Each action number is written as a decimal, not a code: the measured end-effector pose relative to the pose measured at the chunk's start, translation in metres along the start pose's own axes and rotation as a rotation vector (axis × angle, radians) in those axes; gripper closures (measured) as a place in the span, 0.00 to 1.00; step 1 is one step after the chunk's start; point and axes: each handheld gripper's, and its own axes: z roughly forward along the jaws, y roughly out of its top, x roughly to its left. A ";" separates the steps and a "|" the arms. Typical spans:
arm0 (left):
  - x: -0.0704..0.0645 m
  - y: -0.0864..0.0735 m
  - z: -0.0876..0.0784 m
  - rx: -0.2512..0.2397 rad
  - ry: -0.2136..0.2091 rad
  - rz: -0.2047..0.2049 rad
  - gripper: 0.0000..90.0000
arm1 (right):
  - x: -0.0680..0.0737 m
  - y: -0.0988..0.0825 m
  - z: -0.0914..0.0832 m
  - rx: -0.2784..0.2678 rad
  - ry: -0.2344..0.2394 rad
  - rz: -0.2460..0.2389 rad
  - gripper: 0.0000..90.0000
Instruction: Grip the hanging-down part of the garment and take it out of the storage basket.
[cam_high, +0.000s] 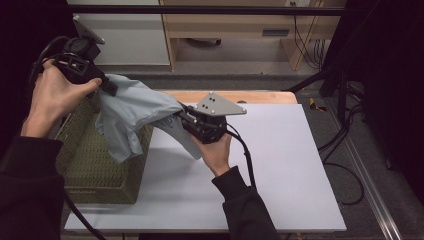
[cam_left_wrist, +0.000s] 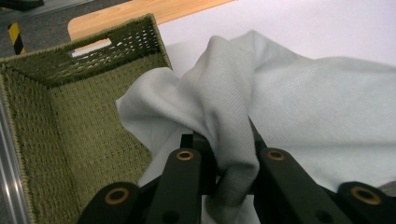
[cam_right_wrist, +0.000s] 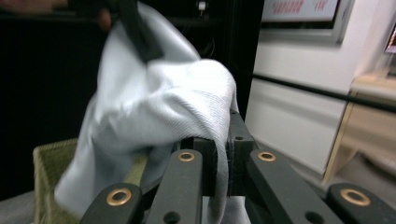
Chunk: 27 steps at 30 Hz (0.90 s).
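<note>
A pale blue-grey cloth (cam_high: 131, 109) hangs stretched between my two grippers above a green woven basket (cam_high: 95, 172) at the table's left. My left gripper (cam_high: 109, 86) is raised over the basket's far side, shut on one bunched edge of the cloth (cam_left_wrist: 233, 140). My right gripper (cam_high: 179, 117) sits lower, to the right of the basket, shut on another fold of the cloth (cam_right_wrist: 187, 107). The cloth's lower part droops over the basket's near right rim. In the left gripper view the basket (cam_left_wrist: 70, 107) shows an open green weave interior below the cloth.
A white sheet (cam_high: 270, 165) covers the table to the right of the basket. A wooden table edge (cam_high: 235, 95) runs along the far side. Shelving and cables stand beyond the table. A cable (cam_high: 247, 160) trails from my right gripper.
</note>
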 end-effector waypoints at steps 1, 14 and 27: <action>0.000 0.000 0.000 0.000 0.000 0.000 0.91 | 0.000 -0.008 0.001 0.016 0.006 0.007 0.96; -0.003 -0.001 0.014 0.029 0.001 0.013 0.91 | 0.008 -0.091 0.029 0.182 0.056 0.091 0.93; 0.000 -0.004 0.017 0.030 0.006 0.010 0.91 | 0.011 -0.107 0.028 0.225 0.075 0.123 0.42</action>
